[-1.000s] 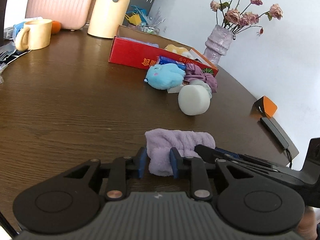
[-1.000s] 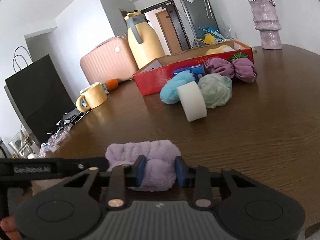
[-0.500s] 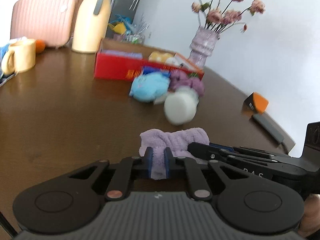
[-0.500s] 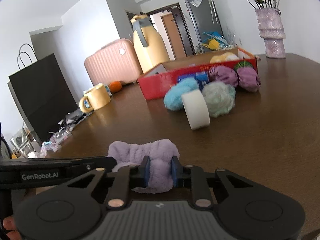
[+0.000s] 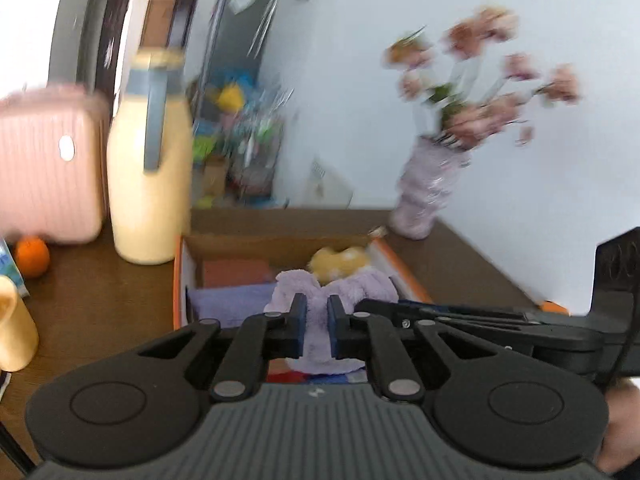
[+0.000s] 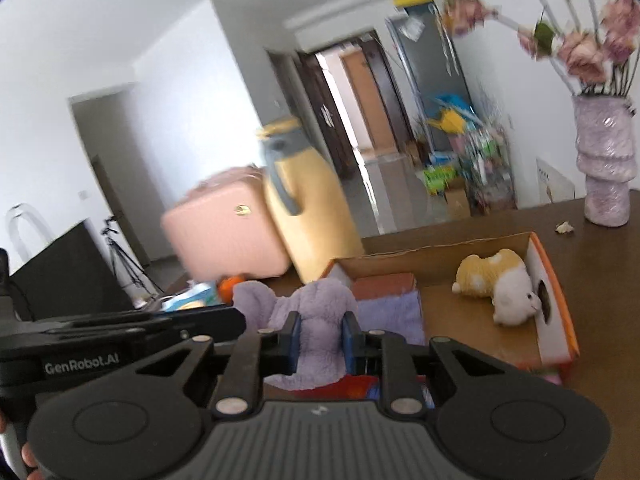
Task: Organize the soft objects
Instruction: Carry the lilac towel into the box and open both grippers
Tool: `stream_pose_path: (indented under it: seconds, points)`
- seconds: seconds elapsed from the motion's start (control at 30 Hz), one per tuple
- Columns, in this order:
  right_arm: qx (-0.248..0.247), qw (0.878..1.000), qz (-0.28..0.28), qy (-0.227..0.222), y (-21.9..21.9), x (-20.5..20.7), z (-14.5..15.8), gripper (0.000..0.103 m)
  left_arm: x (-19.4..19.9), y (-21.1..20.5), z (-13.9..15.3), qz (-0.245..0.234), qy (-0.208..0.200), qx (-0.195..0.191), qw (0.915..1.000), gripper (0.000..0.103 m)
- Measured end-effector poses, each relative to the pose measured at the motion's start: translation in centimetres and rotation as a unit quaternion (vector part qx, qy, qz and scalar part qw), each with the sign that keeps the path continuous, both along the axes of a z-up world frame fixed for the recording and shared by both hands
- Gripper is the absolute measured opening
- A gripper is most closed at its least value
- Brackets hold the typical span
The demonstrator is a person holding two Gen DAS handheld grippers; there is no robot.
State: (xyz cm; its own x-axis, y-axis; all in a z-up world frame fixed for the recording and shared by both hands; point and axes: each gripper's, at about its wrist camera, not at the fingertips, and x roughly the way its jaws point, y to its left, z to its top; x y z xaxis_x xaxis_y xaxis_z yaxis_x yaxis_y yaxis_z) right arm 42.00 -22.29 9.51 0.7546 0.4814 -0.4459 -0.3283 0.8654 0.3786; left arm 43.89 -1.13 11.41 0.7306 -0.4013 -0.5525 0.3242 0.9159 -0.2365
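Both grippers hold one fluffy lilac cloth (image 5: 360, 286) in the air, over the near edge of the open red cardboard box (image 5: 182, 280). My left gripper (image 5: 317, 330) is shut on the cloth's left part. My right gripper (image 6: 320, 340) is shut on the other part of the cloth (image 6: 320, 304). Inside the box (image 6: 554, 280) lie a yellow-and-white plush toy (image 6: 496, 284), a folded purple towel (image 6: 394, 312) and a reddish-brown item (image 6: 384, 282). The left wrist view is blurred.
Behind the box stand a tall yellow thermos jug (image 5: 150, 168) and a pink case (image 5: 46, 164). A lilac vase with dried flowers (image 6: 606, 168) stands at the right back. An orange (image 5: 32, 257) and a yellow mug (image 5: 12, 326) are at the left on the brown table (image 5: 92, 300).
Both grippers closed on the lilac cloth, lifted it off the table and carried it forward to the red box. The other soft items on the table dropped out of view.
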Motion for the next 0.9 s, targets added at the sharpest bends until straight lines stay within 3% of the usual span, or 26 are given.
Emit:
stream_pose_path:
  seconds: [0.1,0.23,0.33,0.43,0.6,0.87,0.9]
  points:
    - [0.033,0.996,0.000,0.078,0.4,6.1,-2.6,0.020,4.9,0.1,-2.8,0.023,0.063,0.012,0.9977,0.010]
    - [0.017,0.989,-0.013,0.146,1.8,10.5,-7.4,0.021,7.9,-0.6,-7.2,0.039,0.107,0.067,0.9912,0.011]
    - [-0.003,0.984,-0.004,0.177,3.1,11.6,-10.0,0.025,8.6,0.1,-9.4,0.042,0.127,0.086,0.9873,0.012]
    - [-0.010,0.983,-0.008,0.182,3.6,12.0,-11.1,0.030,8.9,0.8,-9.8,0.052,0.136,0.088,0.9853,0.014]
    - [-0.008,0.984,-0.007,0.178,3.3,11.8,-9.6,0.037,7.2,1.6,-6.4,0.065,0.101,0.094,0.9883,0.027]
    - [-0.020,0.994,-0.055,0.096,-2.1,6.9,-1.3,0.043,1.0,1.7,2.0,0.081,0.007,0.101,0.9916,0.037]
    - [-0.027,0.994,-0.060,0.085,-2.9,6.1,-0.3,0.045,0.1,1.6,2.6,0.082,-0.003,0.100,0.9916,0.045]
